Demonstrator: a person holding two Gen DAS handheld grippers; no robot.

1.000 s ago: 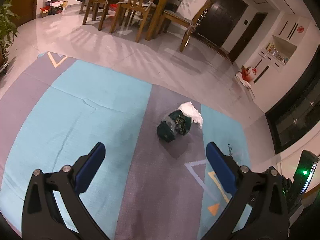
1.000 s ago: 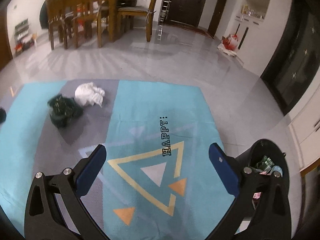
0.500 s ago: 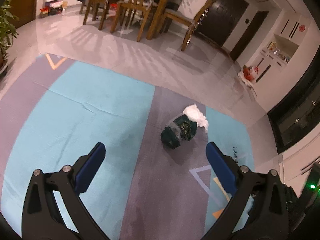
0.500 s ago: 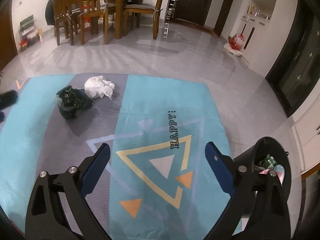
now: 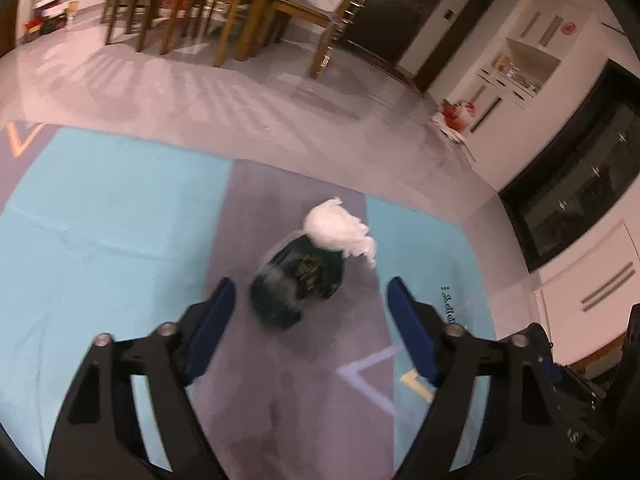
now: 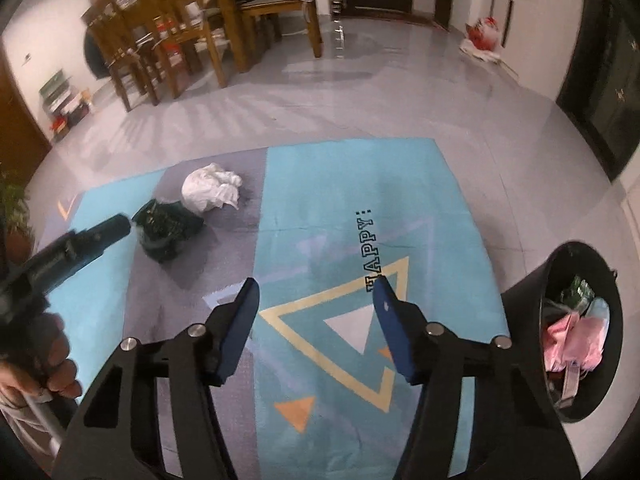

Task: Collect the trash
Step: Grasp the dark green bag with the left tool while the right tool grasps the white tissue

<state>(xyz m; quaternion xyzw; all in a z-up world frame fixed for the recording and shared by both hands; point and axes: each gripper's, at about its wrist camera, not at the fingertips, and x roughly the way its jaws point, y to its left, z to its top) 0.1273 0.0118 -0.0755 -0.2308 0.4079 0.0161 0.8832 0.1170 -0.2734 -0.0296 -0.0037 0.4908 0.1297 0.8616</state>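
Observation:
A crumpled dark green bag (image 5: 298,280) lies on the grey stripe of the rug, touching a crumpled white tissue (image 5: 340,232) just behind it. My left gripper (image 5: 310,300) is open, its blue pads either side of the green bag, close above it. In the right wrist view the green bag (image 6: 166,232) and tissue (image 6: 210,192) lie at the left, with the left gripper (image 6: 116,228) next to the bag. My right gripper (image 6: 316,300) is open and empty above the rug's triangle pattern. A black bin (image 6: 576,320) holding pink trash stands at the right.
The blue and grey rug (image 6: 360,208) lies on a shiny tiled floor. A wooden dining table with chairs (image 6: 192,28) stands at the back. A red and white bag (image 6: 482,36) sits by the far wall. A potted plant (image 6: 12,208) is at the left.
My left gripper has moved forward and down onto the green bag, which now sits between its pads. My right gripper has shifted a little; its jaws look narrower.

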